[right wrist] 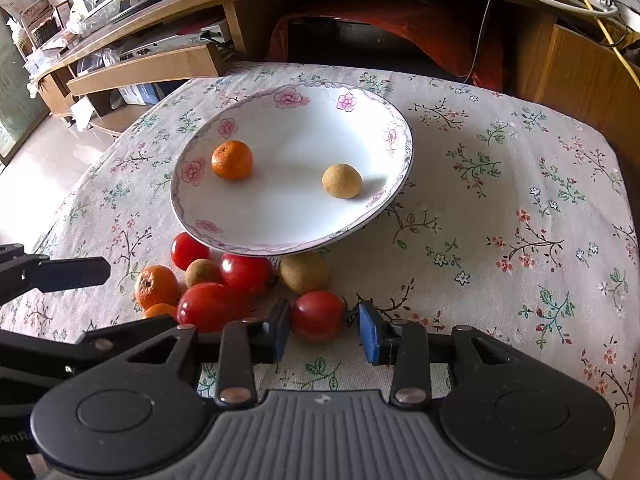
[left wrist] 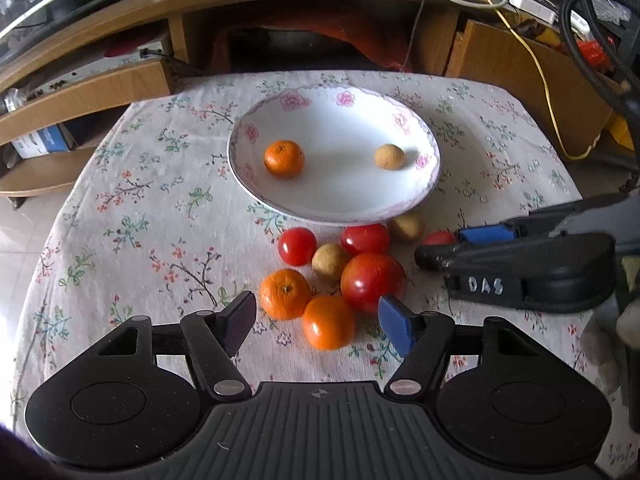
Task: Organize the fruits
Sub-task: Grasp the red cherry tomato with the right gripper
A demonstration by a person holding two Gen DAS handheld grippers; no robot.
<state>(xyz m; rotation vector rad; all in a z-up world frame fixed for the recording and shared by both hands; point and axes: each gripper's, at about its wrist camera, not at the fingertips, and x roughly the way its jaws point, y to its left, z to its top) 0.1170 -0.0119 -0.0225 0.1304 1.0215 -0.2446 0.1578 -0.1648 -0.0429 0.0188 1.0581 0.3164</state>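
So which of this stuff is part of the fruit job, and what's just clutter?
Job:
plate
orange and brown fruit in it
loose fruit pile
tomato between the right gripper fingers
left gripper

Clutter:
tablecloth
wooden desk
cables
box

From my left wrist camera: the plate (left wrist: 334, 200) sits on the cloth-covered surface (left wrist: 132, 208) and holds one mandarin (left wrist: 284, 159) toward its left side and one tan longan (left wrist: 389, 156) toward its right. Just beyond the plate's near rim lies a cluster: three tomatoes (left wrist: 372, 281), two mandarins (left wrist: 328, 322) and two more longans (left wrist: 330, 262), touching one another. My left hand-held gripper (left wrist: 318, 320) is spread wide, nearer than the plate, its fingers either side of the nearest mandarin without touching it. The right hand-held gripper (left wrist: 444, 250) reaches in from the plate's lower right, a red fruit at its tips.
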